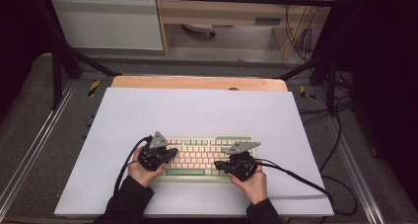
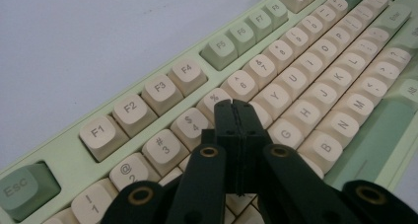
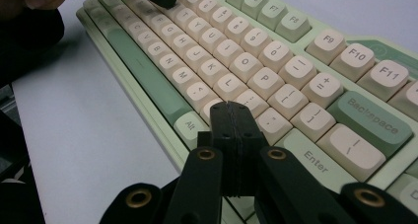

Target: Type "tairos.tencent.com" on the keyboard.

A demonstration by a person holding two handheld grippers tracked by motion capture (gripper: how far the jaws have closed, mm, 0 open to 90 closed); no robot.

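A green and cream keyboard (image 1: 204, 156) lies on a white mat (image 1: 197, 110). The left gripper (image 1: 170, 154) rests over the keyboard's left end, the right gripper (image 1: 220, 166) over its right end. The keys lie between their facing tips. Black cables (image 1: 296, 177) trail back from each hand.
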